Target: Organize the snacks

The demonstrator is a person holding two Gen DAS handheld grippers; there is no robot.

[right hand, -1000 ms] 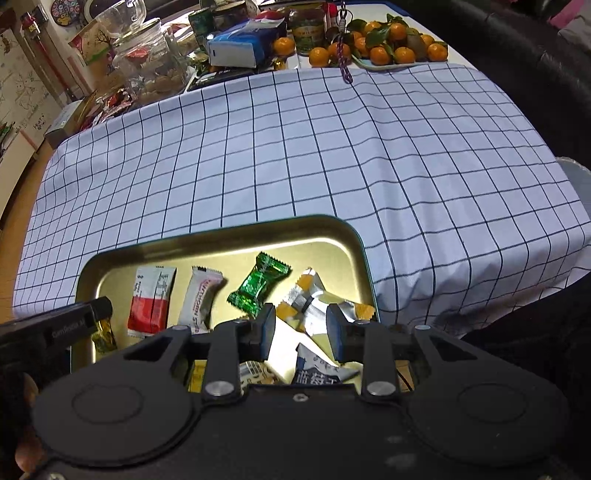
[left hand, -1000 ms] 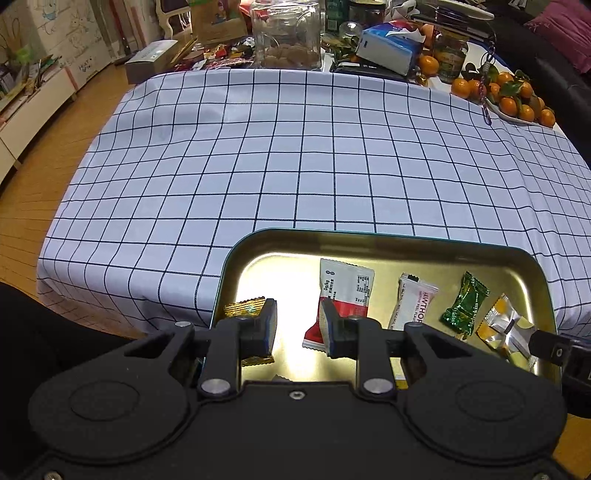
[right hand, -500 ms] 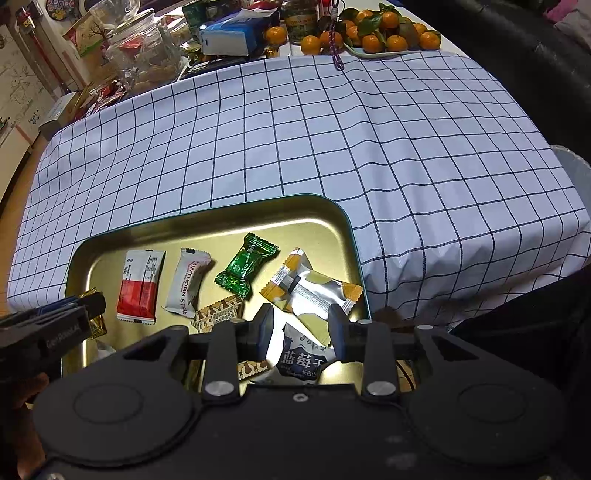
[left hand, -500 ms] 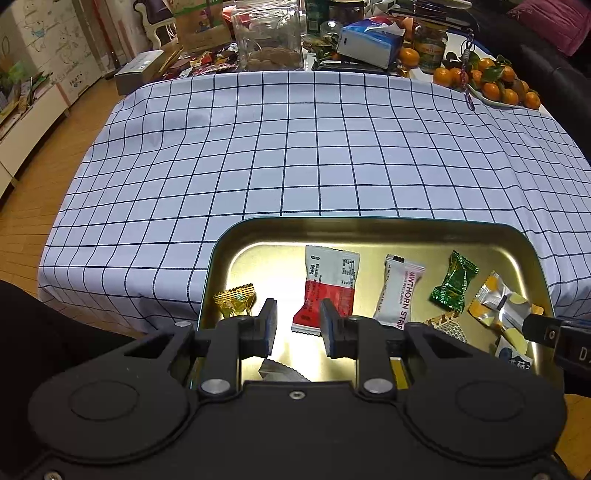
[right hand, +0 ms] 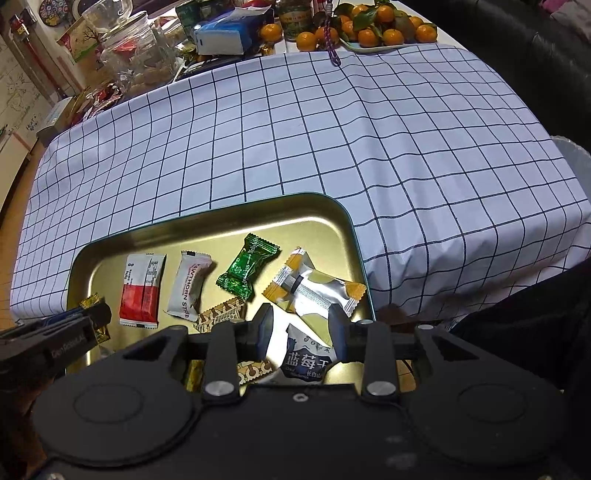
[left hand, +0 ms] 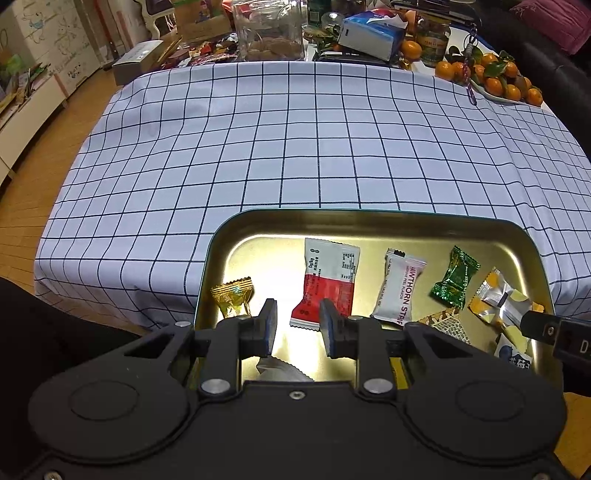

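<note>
A gold metal tray (left hand: 258,225) (right hand: 207,225) sits at the near edge of the checked tablecloth and holds several wrapped snacks. Among them are a red and white packet (left hand: 328,280) (right hand: 142,288), a white hawthorn strip (left hand: 400,288) (right hand: 188,288), a green candy (left hand: 456,282) (right hand: 247,271), a silver and orange packet (left hand: 498,304) (right hand: 314,290), a gold candy (left hand: 232,295) and a blueberry packet (right hand: 308,362). My left gripper (left hand: 297,325) is open and empty above the tray's near left part. My right gripper (right hand: 301,328) is open and empty above the blueberry packet.
At the far edge of the table stand a glass jar (left hand: 271,29) (right hand: 136,59), a blue tissue pack (left hand: 371,31) (right hand: 227,33), a plate of oranges (left hand: 506,83) (right hand: 380,33) and loose wrappers (left hand: 210,51). Wooden floor (left hand: 33,166) lies to the left.
Both grippers have pulled back toward me and risen, so more of the tray and its near snacks show. The snacks have not moved. Both grippers stay open.
</note>
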